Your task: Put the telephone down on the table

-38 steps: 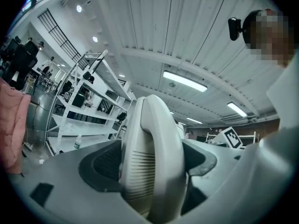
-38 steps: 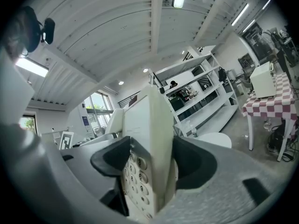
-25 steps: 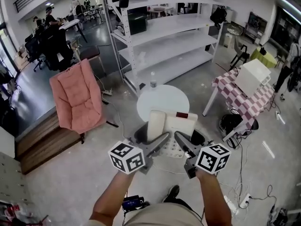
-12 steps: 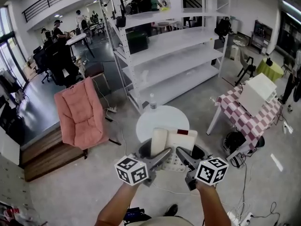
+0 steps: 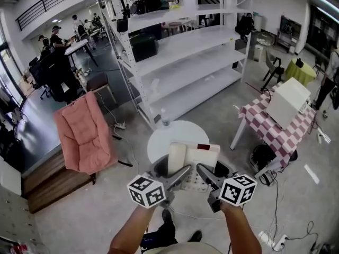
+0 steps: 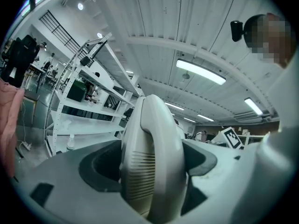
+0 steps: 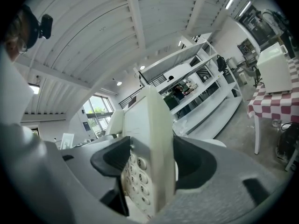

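Observation:
A cream desk telephone (image 5: 194, 162) hangs in the air over the near part of a small round white table (image 5: 177, 136), held from both sides. My left gripper (image 5: 170, 177) is shut on the handset side; in the left gripper view the handset (image 6: 152, 162) fills the space between the jaws. My right gripper (image 5: 210, 174) is shut on the keypad side, and the phone's edge and number keys (image 7: 140, 171) sit between its jaws in the right gripper view. The phone's underside is hidden.
A clear bottle (image 5: 166, 119) stands at the table's far edge. White shelving (image 5: 185, 62) rises behind it. A pink folded chair (image 5: 82, 131) leans at the left, and a checkered table (image 5: 278, 123) with a white box is at the right. Cables lie on the floor.
The view has shifted; the round table now sits slightly further left under the phone. Both grippers still hold the telephone the same way.

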A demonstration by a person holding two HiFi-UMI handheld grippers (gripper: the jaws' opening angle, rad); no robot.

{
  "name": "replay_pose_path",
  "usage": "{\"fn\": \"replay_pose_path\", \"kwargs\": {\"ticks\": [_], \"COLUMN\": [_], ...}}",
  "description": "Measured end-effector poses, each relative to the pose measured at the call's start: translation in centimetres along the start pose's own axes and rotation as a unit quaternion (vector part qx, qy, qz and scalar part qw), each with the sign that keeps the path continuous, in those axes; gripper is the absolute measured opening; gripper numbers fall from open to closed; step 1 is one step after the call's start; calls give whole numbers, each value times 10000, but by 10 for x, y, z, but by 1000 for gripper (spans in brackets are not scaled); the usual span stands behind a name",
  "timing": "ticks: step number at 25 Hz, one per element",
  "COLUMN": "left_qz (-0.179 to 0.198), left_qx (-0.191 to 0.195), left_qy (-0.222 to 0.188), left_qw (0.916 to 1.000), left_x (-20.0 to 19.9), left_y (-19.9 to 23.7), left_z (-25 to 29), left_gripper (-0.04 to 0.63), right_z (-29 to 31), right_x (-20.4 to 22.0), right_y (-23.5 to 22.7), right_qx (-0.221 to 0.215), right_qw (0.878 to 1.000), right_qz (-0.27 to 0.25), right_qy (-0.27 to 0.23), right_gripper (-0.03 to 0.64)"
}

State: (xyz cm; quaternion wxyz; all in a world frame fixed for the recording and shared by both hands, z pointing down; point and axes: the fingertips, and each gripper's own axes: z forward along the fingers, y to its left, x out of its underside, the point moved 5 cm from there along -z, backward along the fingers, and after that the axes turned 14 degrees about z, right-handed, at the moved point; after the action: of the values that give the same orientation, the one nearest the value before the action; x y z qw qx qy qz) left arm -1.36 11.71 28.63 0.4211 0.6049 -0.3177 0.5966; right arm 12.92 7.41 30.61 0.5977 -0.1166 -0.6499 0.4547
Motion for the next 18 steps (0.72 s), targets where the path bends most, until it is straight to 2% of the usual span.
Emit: {"fn": "replay_pose_path", "kwargs": {"ticks": [12,18], "left_qz": [6,-31], "left_qx": [879,1211], "left_qy": [4,42], "left_qw": [9961,9926], "left_x": [-15,-16], "left_y": [74,96], "left_z": [61,84], "left_gripper": [383,383], "right_z": [58,74], "right_x": [-39,-50], "right_y": [-19,-29], "right_qx": [619,898], "right_qw": [9966,9931], "right_qz": [49,88], "right_qy": [-543,-752], "right_gripper": [272,272]}}
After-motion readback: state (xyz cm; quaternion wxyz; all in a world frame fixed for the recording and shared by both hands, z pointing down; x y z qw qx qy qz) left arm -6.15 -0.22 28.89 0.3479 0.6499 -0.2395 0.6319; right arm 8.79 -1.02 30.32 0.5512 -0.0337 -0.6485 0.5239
